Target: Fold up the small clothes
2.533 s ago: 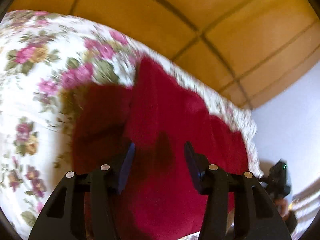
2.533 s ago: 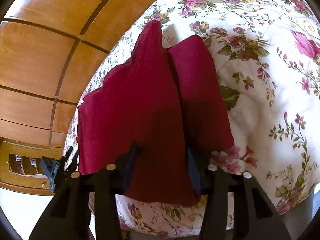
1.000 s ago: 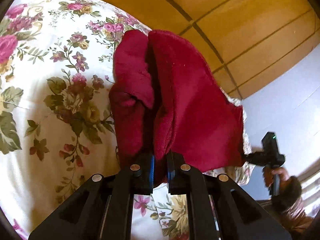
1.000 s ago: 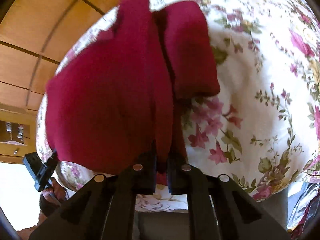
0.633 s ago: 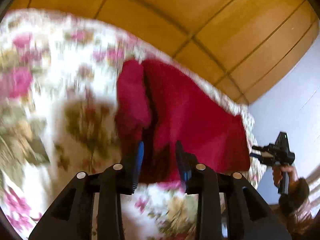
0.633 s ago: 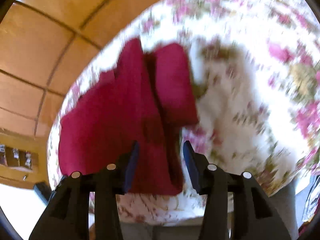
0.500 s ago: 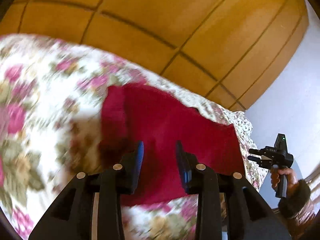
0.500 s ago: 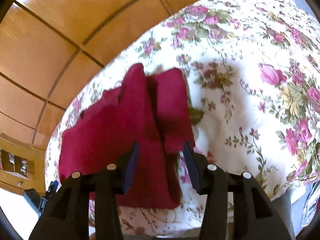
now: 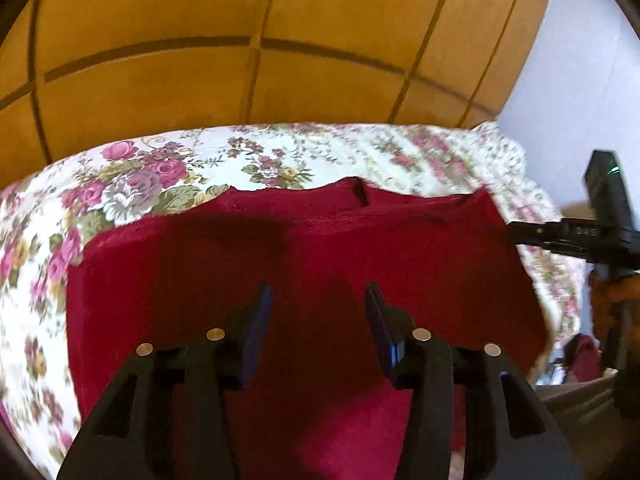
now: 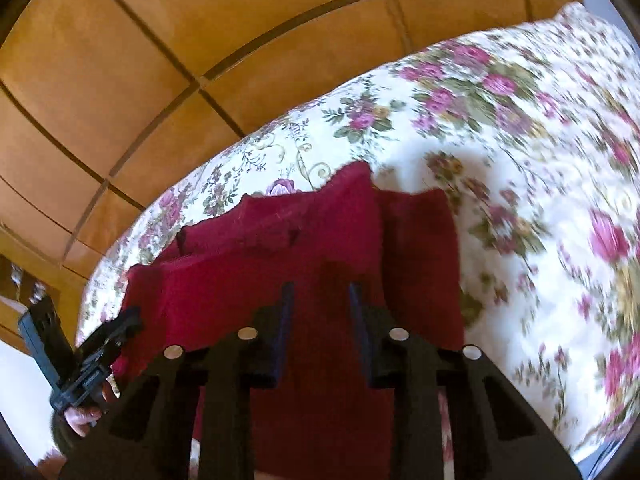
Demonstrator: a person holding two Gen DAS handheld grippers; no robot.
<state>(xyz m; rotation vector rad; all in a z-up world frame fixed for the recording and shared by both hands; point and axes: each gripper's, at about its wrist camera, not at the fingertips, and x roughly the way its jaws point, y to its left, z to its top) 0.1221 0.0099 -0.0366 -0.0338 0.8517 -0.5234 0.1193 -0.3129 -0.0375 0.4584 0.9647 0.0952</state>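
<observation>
A dark red knitted garment (image 9: 400,248) lies folded on the flowered bedspread (image 9: 280,156), a narrower folded part along its right side (image 10: 420,264). My left gripper (image 9: 318,292) hovers over the garment's near half, its jaws opening and nothing between them. My right gripper (image 10: 321,292) hangs above the same red garment (image 10: 248,272) with a narrow gap. Its jaws are closing and no cloth is pinched between them. Each view catches the other gripper: the right one (image 9: 532,236) at the garment's right edge, the left one (image 10: 116,328) at its left edge.
Wooden panelling (image 9: 240,60) rises behind the bed, also in the right wrist view (image 10: 200,40). A pale wall (image 9: 580,80) stands at the right. The bedspread (image 10: 540,184) stretches to the right of the garment. A person's hand (image 10: 80,412) holds the left gripper.
Both grippers were shut on the garment's near edge and have let go. They have lifted and drawn back. The left one has swung across the garment; the right one's gap has narrowed again.
</observation>
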